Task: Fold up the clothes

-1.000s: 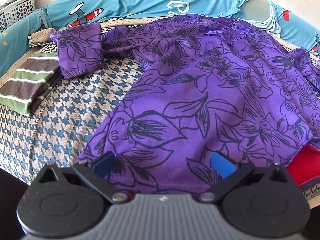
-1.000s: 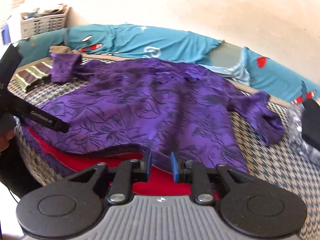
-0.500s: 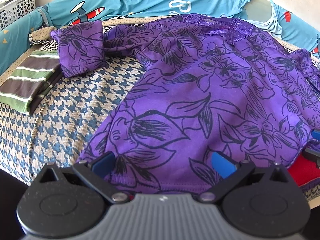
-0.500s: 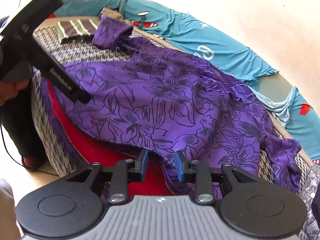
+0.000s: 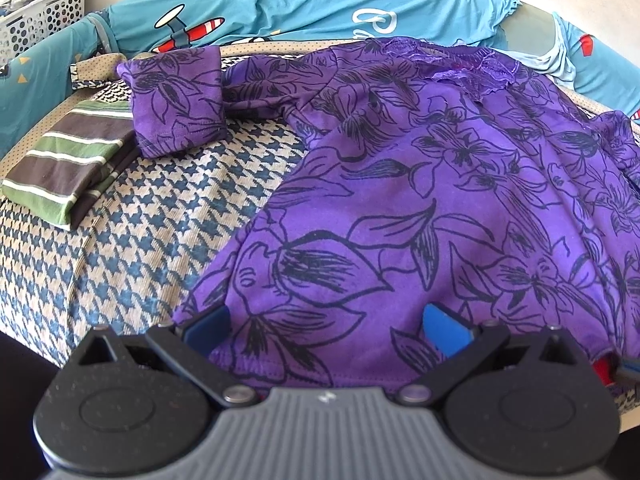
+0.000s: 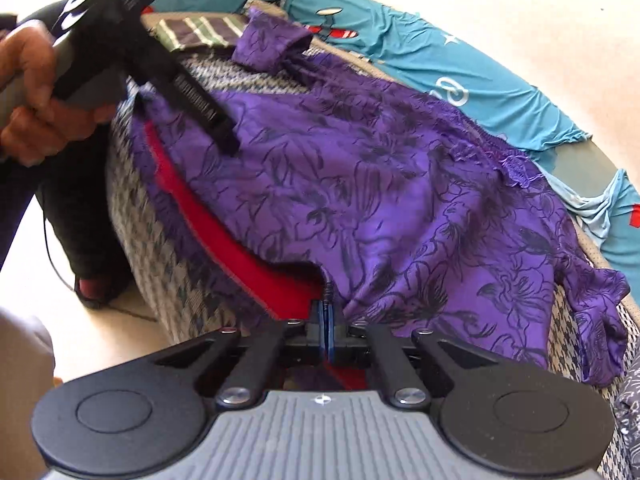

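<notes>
A purple top with black flower outlines (image 5: 420, 184) (image 6: 380, 184) lies spread on a houndstooth bed cover (image 5: 132, 236), one sleeve (image 5: 176, 100) stretched to the left. My left gripper (image 5: 326, 326) is open, its blue pads straddling the near hem at the top's left corner. My right gripper (image 6: 325, 320) is shut on the hem of the purple top at its right side, above a red cloth (image 6: 224, 232) that lies under it. The left gripper (image 6: 224, 136) also shows from the side in the right wrist view, held by a person's hand (image 6: 36, 92).
A folded green-and-brown striped garment (image 5: 68, 164) lies at the bed's left. Teal bedding with aeroplane prints (image 5: 320, 4) runs along the back. A white perforated basket (image 5: 40, 16) stands at the far left. The bed edge drops off near both grippers.
My right gripper has swung closer to the hem and closed on it; a second ago its jaws stood slightly apart. The left gripper has stayed open at the left corner.
</notes>
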Action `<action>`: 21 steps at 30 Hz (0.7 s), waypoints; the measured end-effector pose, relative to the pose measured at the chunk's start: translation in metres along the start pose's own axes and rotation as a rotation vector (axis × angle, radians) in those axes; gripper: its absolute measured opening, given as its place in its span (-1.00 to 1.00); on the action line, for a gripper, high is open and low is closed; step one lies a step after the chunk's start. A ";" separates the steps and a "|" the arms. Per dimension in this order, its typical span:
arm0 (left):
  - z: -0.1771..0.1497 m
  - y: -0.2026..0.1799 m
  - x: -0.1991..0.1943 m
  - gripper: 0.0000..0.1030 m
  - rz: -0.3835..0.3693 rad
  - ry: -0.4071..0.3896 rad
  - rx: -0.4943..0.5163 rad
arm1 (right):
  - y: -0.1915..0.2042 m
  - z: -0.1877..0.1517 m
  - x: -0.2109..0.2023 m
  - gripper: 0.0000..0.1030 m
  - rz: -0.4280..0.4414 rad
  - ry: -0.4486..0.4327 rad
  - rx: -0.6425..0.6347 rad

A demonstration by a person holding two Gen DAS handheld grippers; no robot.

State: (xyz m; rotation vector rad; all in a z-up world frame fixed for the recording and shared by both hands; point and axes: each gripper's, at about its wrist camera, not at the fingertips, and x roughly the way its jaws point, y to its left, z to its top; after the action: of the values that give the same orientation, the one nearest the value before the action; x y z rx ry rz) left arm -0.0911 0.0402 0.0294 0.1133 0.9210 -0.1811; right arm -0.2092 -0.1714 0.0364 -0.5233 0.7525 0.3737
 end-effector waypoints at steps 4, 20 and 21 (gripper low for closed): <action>0.000 -0.001 0.001 1.00 0.005 0.010 0.007 | 0.002 -0.002 0.001 -0.93 0.018 0.022 0.001; 0.026 0.031 -0.011 1.00 0.000 -0.005 -0.098 | 0.019 0.014 -0.009 -0.74 0.123 -0.076 0.022; 0.027 0.034 -0.011 1.00 0.005 -0.013 -0.110 | 0.020 0.016 -0.006 -0.74 0.108 -0.087 0.020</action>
State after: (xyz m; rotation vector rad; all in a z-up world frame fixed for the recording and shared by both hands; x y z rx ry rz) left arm -0.0696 0.0697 0.0554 0.0130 0.9162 -0.1264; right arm -0.2141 -0.1471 0.0443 -0.4453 0.7013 0.4859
